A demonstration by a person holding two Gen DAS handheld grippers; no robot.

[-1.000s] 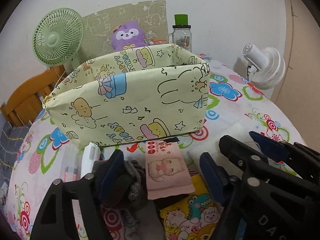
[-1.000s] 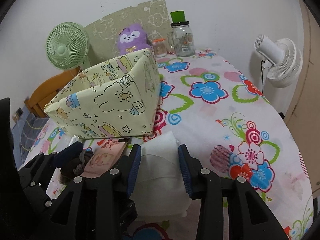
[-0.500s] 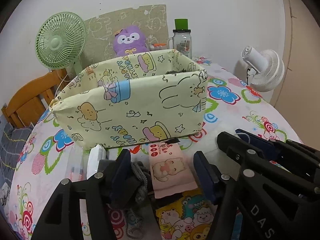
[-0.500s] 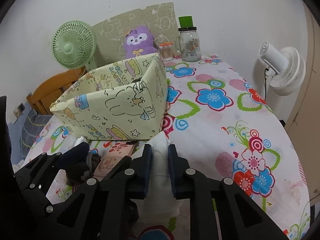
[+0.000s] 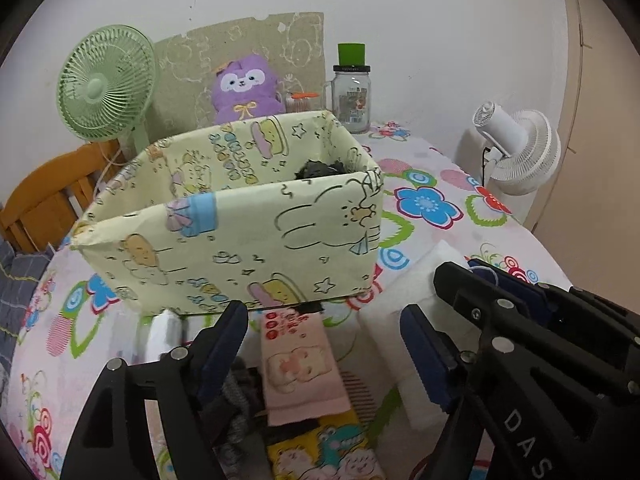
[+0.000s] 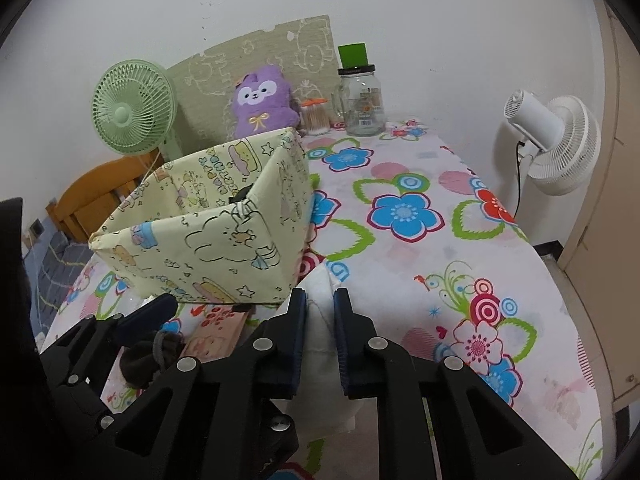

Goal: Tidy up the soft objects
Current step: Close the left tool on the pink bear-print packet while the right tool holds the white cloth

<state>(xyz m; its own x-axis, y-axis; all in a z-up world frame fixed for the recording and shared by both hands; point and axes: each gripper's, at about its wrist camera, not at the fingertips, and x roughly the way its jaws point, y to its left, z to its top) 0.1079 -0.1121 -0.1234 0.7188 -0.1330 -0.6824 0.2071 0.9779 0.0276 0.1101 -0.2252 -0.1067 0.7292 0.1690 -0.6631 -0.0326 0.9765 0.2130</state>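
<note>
A pale yellow cartoon-print box (image 5: 248, 236) (image 6: 208, 236) stands open on the flowered table, with a dark soft item (image 5: 320, 168) inside at its right end. My right gripper (image 6: 320, 316) is shut on a white folded cloth (image 6: 320, 320) (image 5: 404, 312) and lifts it beside the box's near right corner. My left gripper (image 5: 324, 344) is open and empty, above a pink pack (image 5: 300, 364) (image 6: 212, 340) and a dark grey knitted item (image 5: 236, 396) (image 6: 148, 360) lying in front of the box.
A green fan (image 5: 104, 88), a purple plush (image 5: 244, 88) and a glass jar with a green lid (image 5: 352, 92) stand at the back. A white fan (image 5: 520, 152) is at the right edge. A wooden chair (image 5: 44, 196) is at the left. A cartoon-print yellow pack (image 5: 320, 456) lies near me.
My right gripper closed on the white cloth and raised it. Both grippers rose, so the inside of the box now shows. My left gripper stayed open.
</note>
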